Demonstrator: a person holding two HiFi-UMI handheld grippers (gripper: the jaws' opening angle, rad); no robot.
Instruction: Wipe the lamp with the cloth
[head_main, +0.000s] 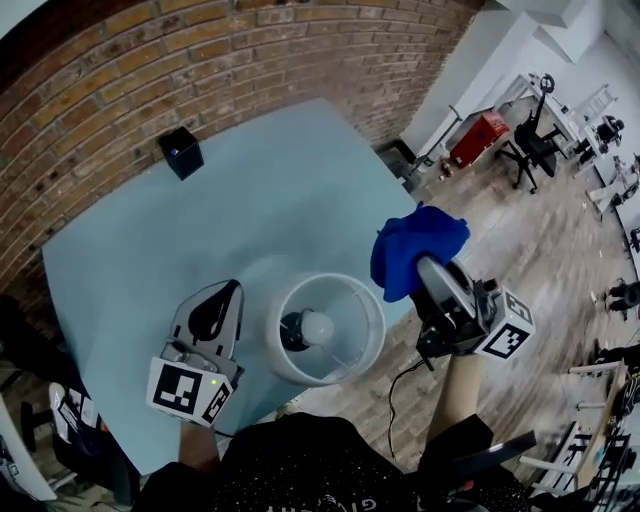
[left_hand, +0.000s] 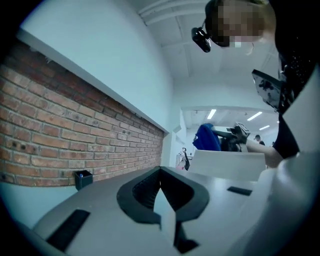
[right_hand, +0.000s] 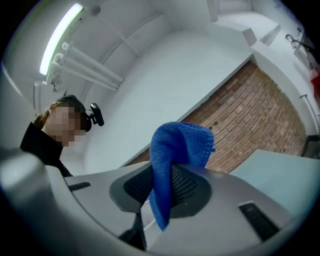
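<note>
Lamp (head_main: 326, 330) stands upright at the near edge of the desk (head_main: 150, 250), right in front of the person. The head view looks down into its open white shade, with the bulb (head_main: 318, 324) visible inside.

Right gripper (right_hand: 165, 186) is pinching the blue cloth (right_hand: 179, 150). The jaws are clamped on a fold, so most of the cloth bunches out past the tips and a short tail hangs below. That loose bunch is likely meant as the wiping pad.

In the head view the right gripper is raised off to the right of the shade, out past the desk edge. The cloth is near the shade rim but apart from it, with no contact yet, so it looks poised to start the wipe.

Left gripper (left_hand: 160, 176) has its jaws pressed together with nothing between them. It sits just beside the shade on the left, not touching as far as I can tell. It is probably parked there to steady the lamp, since a light shade this close to the edge could shift or tip under a push.

Small black box (head_main: 181, 152) sits at the far side of the desk by the brick wall (head_main: 150, 60), well clear of the work.

Wiping not begun, judging by the gap.
</note>
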